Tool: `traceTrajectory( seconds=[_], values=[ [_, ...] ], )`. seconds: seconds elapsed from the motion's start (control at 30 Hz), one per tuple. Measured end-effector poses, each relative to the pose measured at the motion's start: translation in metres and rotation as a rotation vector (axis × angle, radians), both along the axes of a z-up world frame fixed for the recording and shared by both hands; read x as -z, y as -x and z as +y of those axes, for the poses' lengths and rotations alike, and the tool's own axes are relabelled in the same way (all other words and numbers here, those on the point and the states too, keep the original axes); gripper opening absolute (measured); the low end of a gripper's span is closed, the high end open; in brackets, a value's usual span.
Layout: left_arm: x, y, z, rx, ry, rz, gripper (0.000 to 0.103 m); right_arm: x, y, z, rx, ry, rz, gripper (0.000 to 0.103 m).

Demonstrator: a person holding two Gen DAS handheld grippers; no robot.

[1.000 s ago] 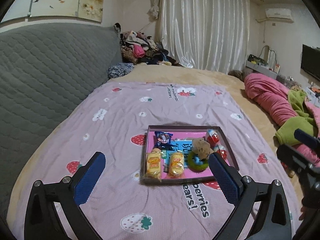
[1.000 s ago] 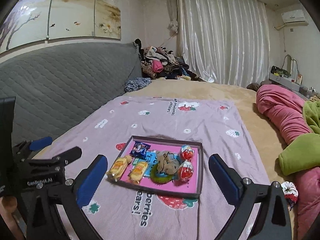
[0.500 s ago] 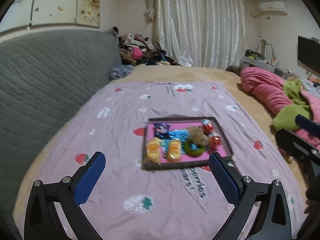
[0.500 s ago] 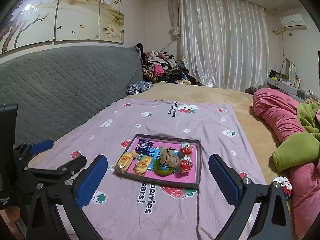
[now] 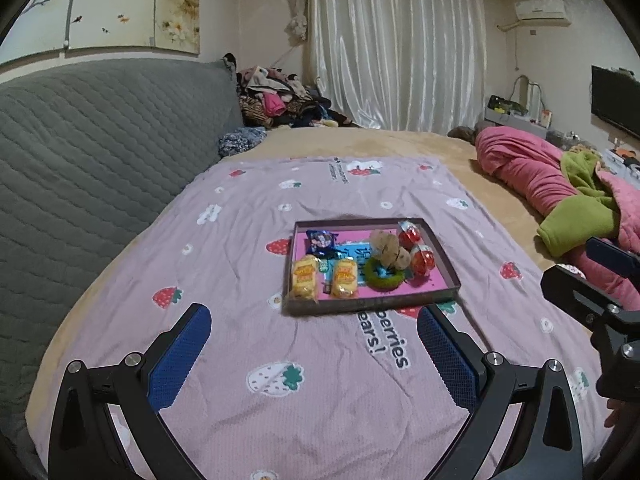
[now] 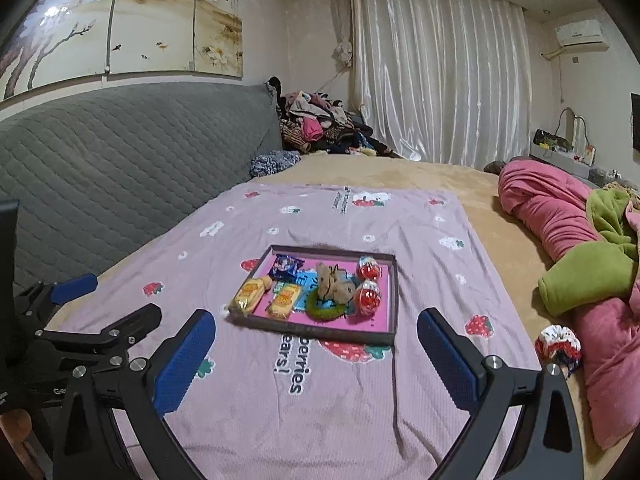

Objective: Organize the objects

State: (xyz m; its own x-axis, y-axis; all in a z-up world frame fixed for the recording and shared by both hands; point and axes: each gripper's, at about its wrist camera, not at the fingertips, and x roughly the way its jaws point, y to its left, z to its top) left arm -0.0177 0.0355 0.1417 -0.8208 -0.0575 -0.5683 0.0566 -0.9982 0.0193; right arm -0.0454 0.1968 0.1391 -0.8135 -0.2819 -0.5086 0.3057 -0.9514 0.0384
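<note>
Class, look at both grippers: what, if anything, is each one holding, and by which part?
Nothing is held. The left gripper and right gripper both have open jaws, short of the tray.

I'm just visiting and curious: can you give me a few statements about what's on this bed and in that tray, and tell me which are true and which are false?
1. The tray sits on a strawberry-print blanket. True.
2. Both grippers are clamped on snacks. False: the left gripper and right gripper are open and empty, short of the tray.
3. Two yellow snack packs lie side by side in the tray. True.
4. The green ring lies on the blanket outside the tray. False: it is inside the tray, by the brown plush toy.
5. A red-and-white scrunchie lies outside the tray, near the pink quilt. True.
</note>
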Motion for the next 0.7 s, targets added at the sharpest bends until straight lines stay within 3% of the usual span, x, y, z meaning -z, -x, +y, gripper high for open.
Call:
traceTrajectory(
  seconds=[0.27, 0.7],
  values=[
    [0.011, -0.012, 0.004, -0.002, 0.038, 0.008, 0.103, 0.014, -0.007, 0.007, 0.019, 0.008, -0.011, 0.102],
    [0.034, -0.009, -0.003, -0.022, 0.034, -0.012, 0.103, 0.039, -0.006, 0.011, 0.025, -0.016, -0.034, 0.102]
  ],
)
